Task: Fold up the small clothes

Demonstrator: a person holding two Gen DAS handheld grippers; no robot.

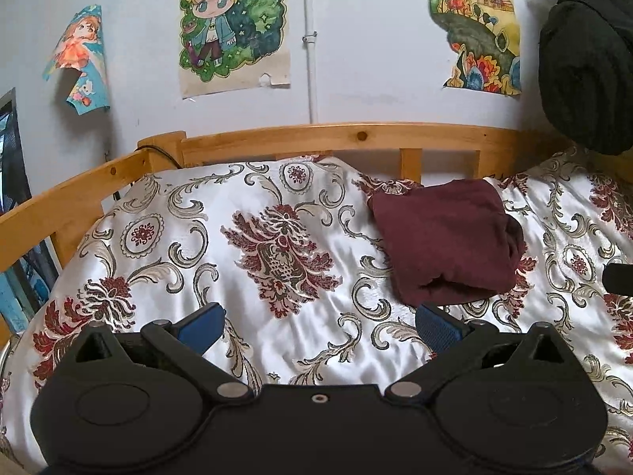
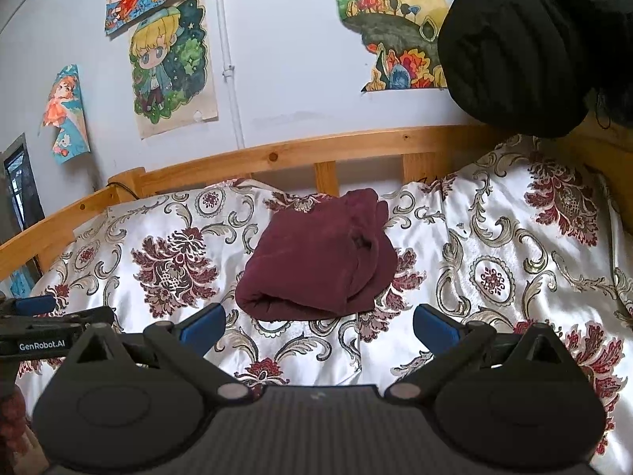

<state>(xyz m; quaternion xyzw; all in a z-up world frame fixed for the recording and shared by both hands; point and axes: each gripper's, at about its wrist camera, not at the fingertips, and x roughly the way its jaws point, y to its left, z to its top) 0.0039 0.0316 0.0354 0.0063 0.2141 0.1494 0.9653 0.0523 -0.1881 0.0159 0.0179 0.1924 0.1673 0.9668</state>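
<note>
Both grippers are hanging wide open over the bed, holding nothing.

The left gripper point(image 1: 320, 322) is hovering with its blue fingers point(image 1: 203, 326) spread far apart above the patterned bedspread point(image 1: 277, 245), touching no cloth. The right gripper point(image 2: 318, 322) is sitting just as wide, its blue fingers point(image 2: 435, 326) apart and empty, just short of the near fold of the maroon garment point(image 2: 316, 261). That garment is lying folded into a bundle on the bedspread, near the wooden bed rail point(image 2: 356, 146), clear of both grippers.
</note>
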